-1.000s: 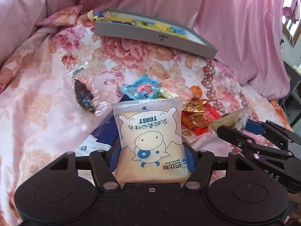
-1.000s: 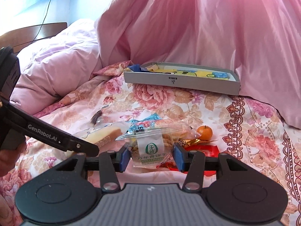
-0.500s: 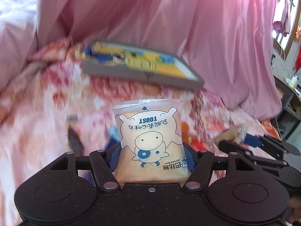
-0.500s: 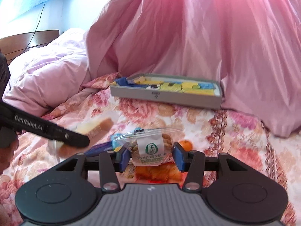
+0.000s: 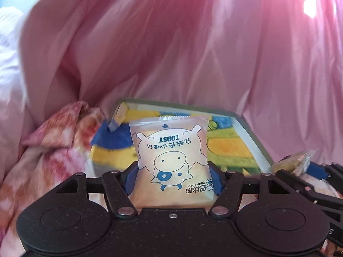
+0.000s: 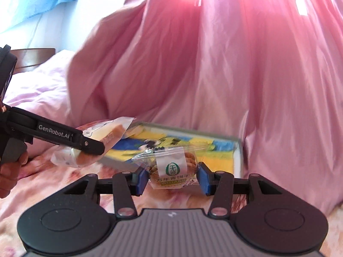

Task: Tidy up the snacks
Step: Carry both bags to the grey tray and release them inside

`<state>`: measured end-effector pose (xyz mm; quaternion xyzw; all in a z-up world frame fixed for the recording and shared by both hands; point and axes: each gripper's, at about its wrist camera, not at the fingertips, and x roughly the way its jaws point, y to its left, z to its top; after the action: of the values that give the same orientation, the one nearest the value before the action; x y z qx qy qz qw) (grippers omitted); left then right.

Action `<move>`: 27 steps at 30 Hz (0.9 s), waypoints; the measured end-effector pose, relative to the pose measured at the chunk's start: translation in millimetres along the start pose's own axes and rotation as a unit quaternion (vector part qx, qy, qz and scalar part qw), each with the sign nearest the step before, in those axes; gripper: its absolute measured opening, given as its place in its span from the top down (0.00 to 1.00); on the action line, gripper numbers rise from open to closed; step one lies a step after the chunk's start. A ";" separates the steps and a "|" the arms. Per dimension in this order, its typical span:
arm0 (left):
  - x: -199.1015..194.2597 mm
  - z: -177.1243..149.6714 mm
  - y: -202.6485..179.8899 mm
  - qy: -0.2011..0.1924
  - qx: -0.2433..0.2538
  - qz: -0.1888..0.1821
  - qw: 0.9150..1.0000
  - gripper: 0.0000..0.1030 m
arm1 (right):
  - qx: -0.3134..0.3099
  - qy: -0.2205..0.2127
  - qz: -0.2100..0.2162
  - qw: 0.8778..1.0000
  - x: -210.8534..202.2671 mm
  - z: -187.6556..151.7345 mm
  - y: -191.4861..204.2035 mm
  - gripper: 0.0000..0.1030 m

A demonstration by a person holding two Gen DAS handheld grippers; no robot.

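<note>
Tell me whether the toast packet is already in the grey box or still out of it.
Out. The toast packet is clamped between the left gripper jaws, held up in front of the grey box, not resting inside.

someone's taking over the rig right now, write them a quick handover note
Left claw: shut on the toast packet, held in the air.
Right claw: shut on the clear biscuit packet, also held up.
Grey box: just beyond both claws on the floral bedspread, already holding yellow and blue packets.
Done: both packets picked up and brought to the box.
Left: set both packets in the box. Any other snacks are out of view here.
</note>
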<state>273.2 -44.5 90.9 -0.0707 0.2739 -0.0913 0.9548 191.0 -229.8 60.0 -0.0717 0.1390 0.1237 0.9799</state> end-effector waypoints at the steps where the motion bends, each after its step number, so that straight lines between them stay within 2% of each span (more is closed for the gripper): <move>1: 9.0 5.4 -0.8 -0.001 0.001 0.001 1.000 0.35 | -0.003 -0.001 -0.007 1.000 8.7 3.1 -0.8 0.48; 6: 54.3 25.1 -2.7 -0.003 0.004 -0.002 1.000 0.37 | -0.016 0.015 -0.033 0.999 50.7 11.0 -8.7 0.48; 8: 71.1 27.6 -3.8 0.001 0.004 -0.010 1.000 0.56 | -0.018 0.024 -0.040 0.999 66.5 10.0 -10.6 0.48; 9: 79.7 27.4 -4.9 0.009 0.004 -0.014 1.000 0.59 | -0.019 0.029 -0.041 0.999 74.0 8.1 -11.4 0.48; 12: 103.0 19.9 -6.5 0.030 0.009 -0.004 0.999 0.59 | -0.014 0.049 -0.045 0.998 95.2 -0.5 -14.2 0.48; 14: 110.0 14.1 -4.5 0.029 0.003 -0.007 1.000 0.59 | -0.004 0.058 -0.044 0.997 106.9 -7.2 -16.4 0.48; 18: 111.7 12.7 -3.1 0.017 0.008 -0.009 1.000 0.51 | 0.004 0.062 -0.046 0.997 118.6 -15.2 -20.1 0.48; 24: 107.9 15.7 -2.5 0.013 -0.005 -0.013 1.000 0.27 | 0.018 0.059 -0.045 0.997 120.4 -14.1 -22.1 0.31; 26: 101.8 15.6 -2.9 0.008 -0.009 -0.014 1.000 0.23 | 0.021 0.053 -0.048 0.997 117.8 -12.1 -22.3 0.20; 27: 98.6 15.9 -3.0 0.005 -0.011 -0.014 1.000 0.20 | 0.022 0.049 -0.049 0.997 114.2 -10.9 -21.6 0.19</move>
<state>363.4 -67.1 54.6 -0.0842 0.2791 -0.1020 0.9511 300.2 -227.0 18.7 -0.0632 0.1854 0.0692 0.9782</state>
